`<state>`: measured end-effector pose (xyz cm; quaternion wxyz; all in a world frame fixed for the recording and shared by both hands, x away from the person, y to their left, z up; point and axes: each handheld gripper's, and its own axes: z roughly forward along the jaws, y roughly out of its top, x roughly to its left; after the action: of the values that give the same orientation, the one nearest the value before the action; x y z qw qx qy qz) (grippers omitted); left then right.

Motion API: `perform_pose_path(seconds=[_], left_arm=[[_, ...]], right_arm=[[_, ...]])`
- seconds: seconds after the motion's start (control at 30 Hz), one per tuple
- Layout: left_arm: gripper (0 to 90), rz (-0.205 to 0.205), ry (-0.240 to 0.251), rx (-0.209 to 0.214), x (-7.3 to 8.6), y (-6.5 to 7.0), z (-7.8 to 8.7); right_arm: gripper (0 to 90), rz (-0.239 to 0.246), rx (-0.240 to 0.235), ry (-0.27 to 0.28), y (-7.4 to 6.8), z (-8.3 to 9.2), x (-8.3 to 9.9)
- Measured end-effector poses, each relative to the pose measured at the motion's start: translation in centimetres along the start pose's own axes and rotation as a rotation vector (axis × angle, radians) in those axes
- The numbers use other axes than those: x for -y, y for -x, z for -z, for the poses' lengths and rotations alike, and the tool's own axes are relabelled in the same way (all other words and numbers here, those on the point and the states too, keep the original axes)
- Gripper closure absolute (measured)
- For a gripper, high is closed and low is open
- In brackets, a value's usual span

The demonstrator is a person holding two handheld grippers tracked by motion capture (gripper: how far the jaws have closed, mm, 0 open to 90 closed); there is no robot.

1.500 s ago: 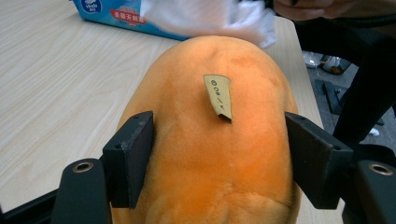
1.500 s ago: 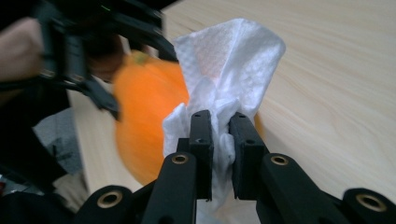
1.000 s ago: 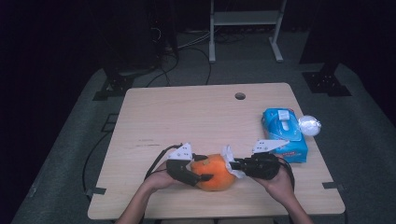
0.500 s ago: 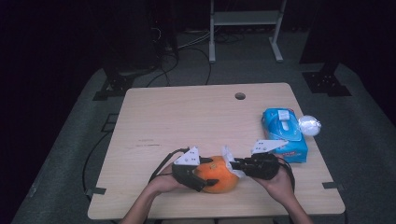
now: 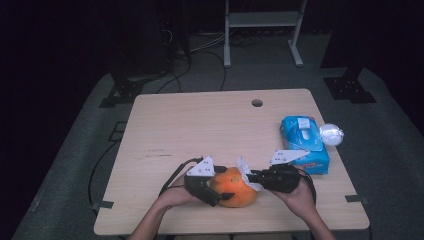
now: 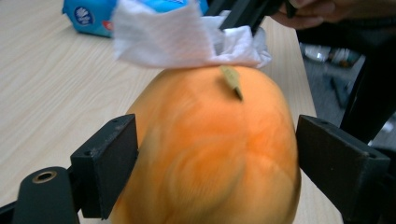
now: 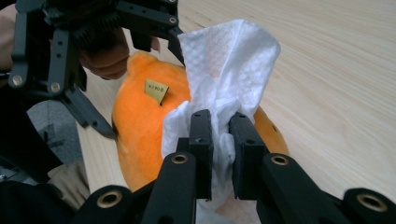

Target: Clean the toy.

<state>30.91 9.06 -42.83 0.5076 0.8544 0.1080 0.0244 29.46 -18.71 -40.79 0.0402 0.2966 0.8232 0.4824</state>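
Looking down from the high view, the orange fruit (image 5: pixel 234 187) sits near the front edge of the table (image 5: pixel 200 130), my left gripper (image 5: pixel 216 186) around it and my right gripper (image 5: pixel 255 176) just beside it, wet-wipe pack (image 5: pixel 304 144) off to the right. Left gripper view: jaws have just been opening, fruit (image 6: pixel 210 154) between them, pads barely off the skin. Right gripper view: jaws clamped on the white wipe (image 7: pixel 224 88). I'd re-cradle the fruit gently so it doesn't roll while wiping
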Motion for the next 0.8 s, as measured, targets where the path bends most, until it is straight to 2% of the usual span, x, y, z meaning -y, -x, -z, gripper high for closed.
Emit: perform_pose_path(seconds=[0.03,0.1,0.2,0.27,0.3,0.4,0.57,0.67,0.8], left_arm=[[18.8,-0.003,0.002,0.0,0.1,0.0,0.0],[23.4,-0.014,-0.003,-0.004,0.1,0.2,-0.2],[25.5,-0.062,-0.019,-0.01,-0.3,0.9,-0.6],[25.5,-0.103,-0.039,-0.019,-0.5,1.3,-0.8],[25.6,-0.106,-0.045,-0.018,-0.5,1.3,-0.7],[26.6,-0.085,-0.036,-0.011,-0.2,1.2,-0.5],[26.6,-0.093,-0.038,-0.006,0.0,1.0,-0.5],[27.1,-0.085,-0.032,-0.017,0.1,0.7,-0.4],[28.8,-0.048,-0.018,-0.026,0.5,-0.1,0.1]], right_arm=[[79.9,-0.006,0.004,0.002,0.0,0.1,-0.1],[79.9,0.015,0.009,0.019,-0.4,0.3,-0.5],[79.8,0.04,-0.021,0.043,-1.6,0.1,-1.1],[79.8,0.07,-0.021,0.026,-2.4,-0.4,-1.3],[79.8,0.085,-0.014,0.014,-2.6,-0.6,-1.3],[79.8,0.054,-0.023,0.007,-1.8,-0.7,-0.9],[79.8,-0.003,0.008,-0.003,0.0,0.0,0.1],[79.8,0.003,0.021,0.011,0.0,0.4,0.0],[79.8,0.002,0.024,0.005,0.0,0.3,0.0]])
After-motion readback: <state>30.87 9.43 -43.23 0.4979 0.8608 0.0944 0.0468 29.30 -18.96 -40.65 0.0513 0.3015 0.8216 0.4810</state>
